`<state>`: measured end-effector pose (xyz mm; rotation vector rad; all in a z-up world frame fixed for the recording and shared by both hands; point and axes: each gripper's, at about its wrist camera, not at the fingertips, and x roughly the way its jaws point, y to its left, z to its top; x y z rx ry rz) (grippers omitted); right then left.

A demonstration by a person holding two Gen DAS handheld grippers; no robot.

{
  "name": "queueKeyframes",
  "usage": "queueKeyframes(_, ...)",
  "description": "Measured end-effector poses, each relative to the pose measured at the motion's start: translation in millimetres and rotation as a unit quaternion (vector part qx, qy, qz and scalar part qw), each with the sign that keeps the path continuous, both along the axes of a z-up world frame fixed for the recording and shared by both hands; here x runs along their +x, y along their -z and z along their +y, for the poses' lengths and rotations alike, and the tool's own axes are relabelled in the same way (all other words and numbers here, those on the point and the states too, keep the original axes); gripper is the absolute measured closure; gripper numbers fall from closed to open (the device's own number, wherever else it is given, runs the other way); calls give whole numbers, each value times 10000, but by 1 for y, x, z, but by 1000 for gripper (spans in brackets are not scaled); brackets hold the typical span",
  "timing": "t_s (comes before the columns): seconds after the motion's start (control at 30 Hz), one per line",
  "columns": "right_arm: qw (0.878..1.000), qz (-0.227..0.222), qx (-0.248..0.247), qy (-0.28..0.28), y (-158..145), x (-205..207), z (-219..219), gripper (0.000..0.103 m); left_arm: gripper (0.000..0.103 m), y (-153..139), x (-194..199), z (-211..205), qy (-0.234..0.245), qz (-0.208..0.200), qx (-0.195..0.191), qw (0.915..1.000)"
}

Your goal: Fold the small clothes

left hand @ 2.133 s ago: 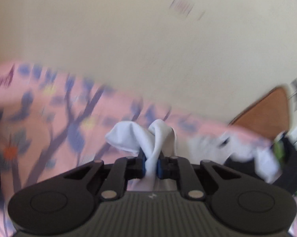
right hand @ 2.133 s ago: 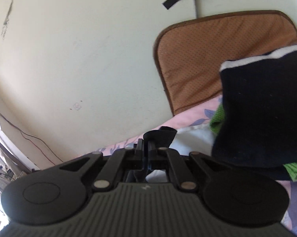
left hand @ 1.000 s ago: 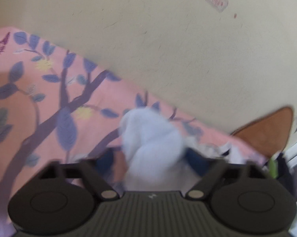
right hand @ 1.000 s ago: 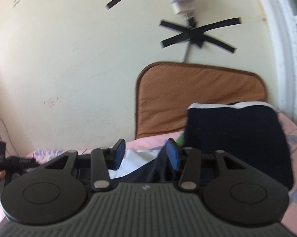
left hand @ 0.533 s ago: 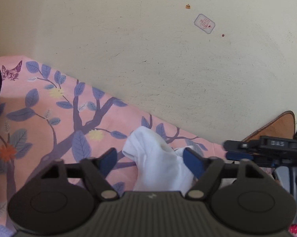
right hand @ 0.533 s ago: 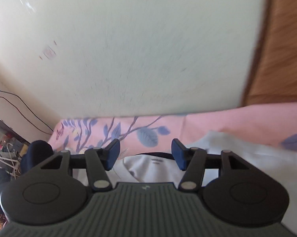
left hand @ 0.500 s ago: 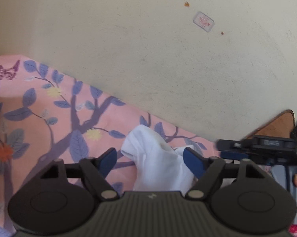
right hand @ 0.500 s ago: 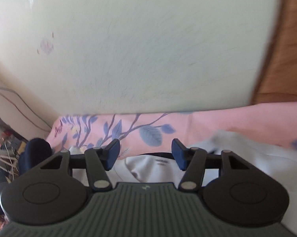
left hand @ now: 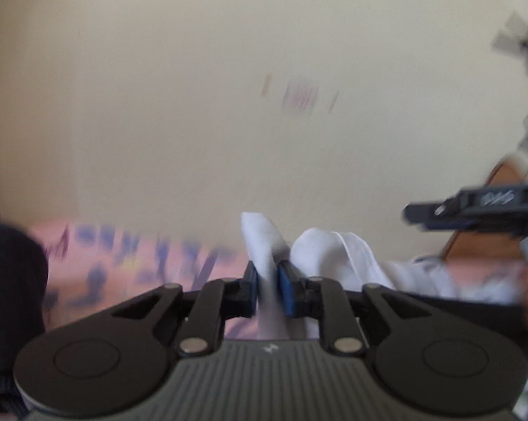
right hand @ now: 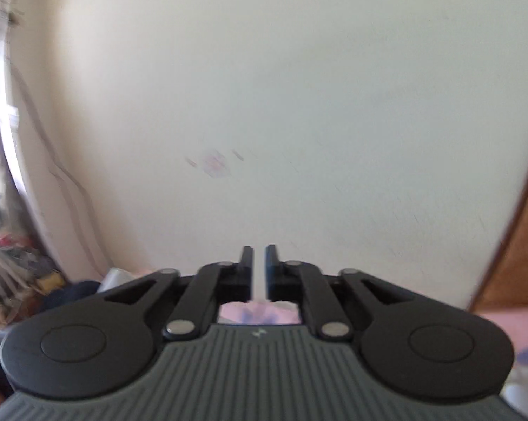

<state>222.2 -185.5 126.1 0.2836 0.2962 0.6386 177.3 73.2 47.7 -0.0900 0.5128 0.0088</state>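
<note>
My left gripper (left hand: 267, 280) is shut on a fold of a small white garment (left hand: 330, 256), and lifts it above the pink flowered bedsheet (left hand: 123, 256). The cloth bunches up on both sides of the blue pads (left hand: 250, 286). My right gripper (right hand: 258, 263) is nearly closed, with a thin gap between its fingers; the view is blurred and does not show whether cloth is pinched there. From the left wrist view, the right gripper's side (left hand: 474, 207) shows at the right, level with the white cloth.
A cream wall (left hand: 229, 87) fills the background in both views. A dark garment (left hand: 7, 280) lies at the left on the sheet. A brown cushion (right hand: 520, 263) leans at the right. Clutter (right hand: 14, 263) sits beyond the bed's left end.
My left gripper has closed on the white garment and raised it. My right gripper has narrowed from wide open to nearly closed and tilted up toward the wall.
</note>
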Motion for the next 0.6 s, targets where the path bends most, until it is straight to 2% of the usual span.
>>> queueKeyframes(0.03,9991,326,-220,158,8,9,3,51,87,9,9,7,-105,390,-173,9990)
queueKeyframes(0.07,9987,423,-187,234,13,9,-1,53,87,15,11,16,-175,553,-427,9974)
queueKeyframes(0.13,9991,391,138,85,15,-1,-17,54,85,15,4,31,-330,431,-728,9959)
queueKeyframes(0.17,9991,394,181,29,14,-5,-25,54,79,12,1,36,-471,375,-766,9952)
queueKeyframes(0.2,9990,426,92,-33,14,-7,-25,53,79,9,-1,39,-583,326,-813,9944)
queueKeyframes(0.27,9973,623,-382,30,14,2,-15,52,79,2,-3,38,-506,231,-956,9939)
queueKeyframes(0.33,9894,1080,-961,166,20,26,5,31,77,-4,-7,27,-305,197,-872,9955)
queueKeyframes(0.37,9851,1325,-1074,230,27,37,10,29,73,-6,-10,22,-228,188,-799,9964)
queueKeyframes(0.4,9836,1475,-1028,155,33,42,13,39,71,-6,-13,17,-166,179,-734,9970)
queueKeyframes(0.43,9823,1615,-950,-69,38,45,15,82,70,-7,-16,12,-112,171,-693,9974)
queueKeyframes(0.47,9837,1503,-913,-381,38,39,21,94,70,-4,-18,10,-64,179,-666,9976)
queueKeyframes(0.5,9884,974,-990,-612,34,21,31,93,70,1,-19,9,-43,209,-633,9978)
queueKeyframes(0.53,9877,440,-1285,-781,30,1,36,90,70,7,-18,8,-56,282,-579,9979)
queueKeyframes(0.57,9793,-73,-1755,-1003,30,-22,44,87,70,14,-15,8,-88,394,-551,9977)
queueKeyframes(0.6,9709,-134,-1990,-1323,33,-35,45,73,70,22,-11,9,-127,544,-592,9967)
